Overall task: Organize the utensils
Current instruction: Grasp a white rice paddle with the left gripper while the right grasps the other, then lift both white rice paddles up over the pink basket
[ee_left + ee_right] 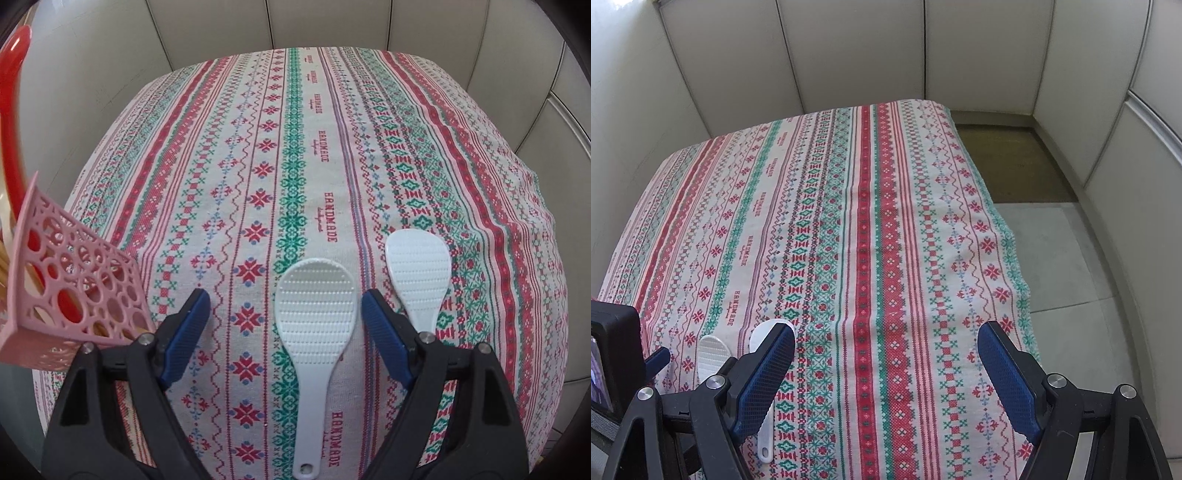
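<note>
Two white rice paddles lie on the patterned tablecloth. The nearer paddle lies between the fingers of my open left gripper, handle toward me, untouched. The second paddle lies just right of the right finger. A pink perforated utensil holder at the left holds a red utensil and wooden sticks. My right gripper is open and empty above the cloth; both paddles, one and the other, show left of it, partly hidden by its left finger.
The table's right edge drops to a tiled floor. Pale panel walls enclose the far and left sides. The left gripper's camera body sits at the left edge of the right wrist view.
</note>
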